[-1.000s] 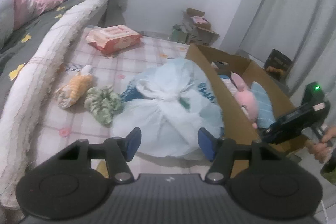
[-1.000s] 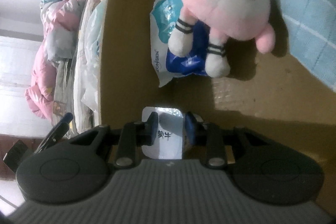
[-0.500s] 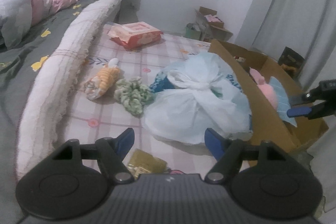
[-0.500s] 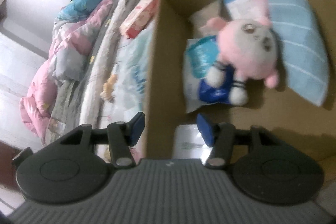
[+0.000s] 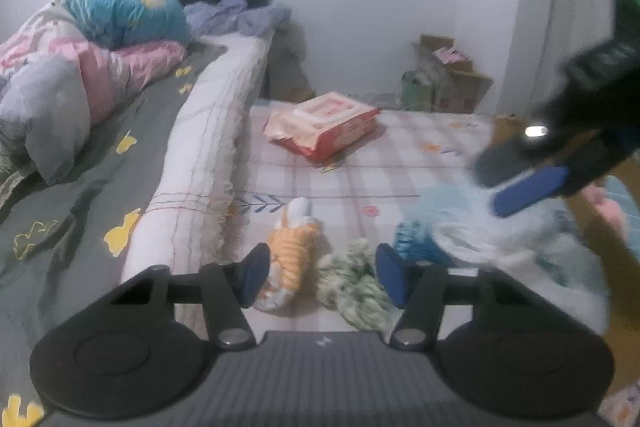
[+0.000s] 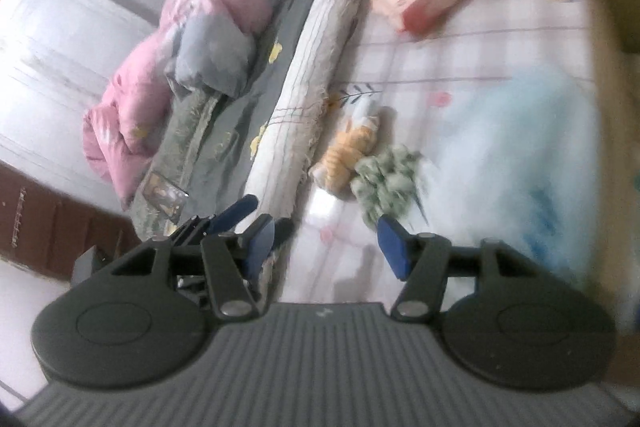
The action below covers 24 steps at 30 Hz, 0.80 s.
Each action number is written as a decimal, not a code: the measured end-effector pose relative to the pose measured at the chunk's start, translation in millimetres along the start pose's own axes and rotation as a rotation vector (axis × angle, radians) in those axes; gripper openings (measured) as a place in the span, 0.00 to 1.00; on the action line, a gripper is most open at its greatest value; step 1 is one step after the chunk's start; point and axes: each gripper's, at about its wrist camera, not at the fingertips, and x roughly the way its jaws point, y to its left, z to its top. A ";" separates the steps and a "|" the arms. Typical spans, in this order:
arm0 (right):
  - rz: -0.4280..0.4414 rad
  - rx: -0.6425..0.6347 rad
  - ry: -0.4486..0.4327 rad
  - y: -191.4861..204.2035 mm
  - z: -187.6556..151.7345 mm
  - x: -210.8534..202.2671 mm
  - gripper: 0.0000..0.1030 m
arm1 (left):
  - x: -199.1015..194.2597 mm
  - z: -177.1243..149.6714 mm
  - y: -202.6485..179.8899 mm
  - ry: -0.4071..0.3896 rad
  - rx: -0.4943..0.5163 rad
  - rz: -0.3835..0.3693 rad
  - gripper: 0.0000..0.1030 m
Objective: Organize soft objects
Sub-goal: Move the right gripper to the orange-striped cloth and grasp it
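An orange striped plush (image 5: 290, 259) and a green knitted cloth (image 5: 352, 283) lie side by side on the checked mat (image 5: 360, 163). My left gripper (image 5: 323, 279) hovers just short of them. Its jaws are closing, and the pads press on nothing. My right gripper (image 6: 326, 249) is above the mat with its jaws opening and nothing between them. It shows blurred at the upper right of the left wrist view, over a knotted white plastic bag (image 5: 500, 239). The same plush (image 6: 348, 155) and cloth (image 6: 384, 179) lie ahead of it. The cardboard box (image 6: 608, 11) stands at the right.
A red wipes pack (image 5: 324, 123) lies farther back on the mat. A bed (image 5: 120, 155) with a grey sheet and bundled quilts runs along the left, its white blanket edge bordering the mat. Small cartons (image 5: 448, 79) stand by the far wall.
My left gripper swung left from the white bag toward the orange plush and green cloth, and its jaws narrowed. My right gripper let go of a silver pack in the box, rose out and turned over the mat.
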 end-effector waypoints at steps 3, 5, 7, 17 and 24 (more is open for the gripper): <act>-0.007 0.019 0.058 2.8 36.5 51.6 0.55 | 29.2 7.4 9.0 0.048 0.009 0.015 0.52; -0.014 0.028 0.090 2.7 56.3 84.5 0.55 | 49.9 9.6 12.2 0.102 0.018 0.024 0.52; -0.023 0.042 0.115 -2.3 73.1 113.2 0.55 | 67.7 9.2 15.6 0.154 0.025 0.032 0.52; -0.035 0.170 0.206 -40.4 107.2 211.3 0.54 | 111.8 0.5 28.5 0.270 0.026 0.052 0.54; -0.020 0.177 0.224 -42.0 105.9 228.9 0.37 | 113.9 -4.7 25.3 0.272 0.025 0.074 0.47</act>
